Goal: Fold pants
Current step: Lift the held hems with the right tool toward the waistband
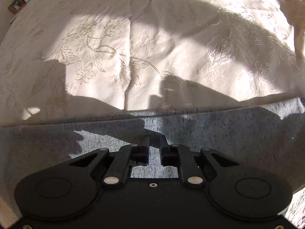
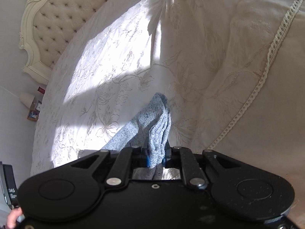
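The pants point(image 1: 209, 129) are grey-blue speckled cloth lying in a wide band across the cream bedspread point(image 1: 152, 57). My left gripper point(image 1: 154, 143) points steeply down onto them. Its jaws stand narrow, the tips rest on the cloth, and a strip of cloth fills the gap. In the right wrist view a bunched end of the pants point(image 2: 152, 118) rises off the bedspread point(image 2: 106, 87). My right gripper point(image 2: 156, 152) is shut on that bunch, with folds of cloth pinched between the blue pads.
A tufted cream headboard point(image 2: 55, 22) stands at the upper left. Below it a bedside spot holds a small lamp point(image 2: 27, 99) and a picture frame point(image 2: 32, 115). A pillow with lace trim point(image 2: 266, 61) lies at the right. A hand point(image 2: 13, 217) shows at the bottom left.
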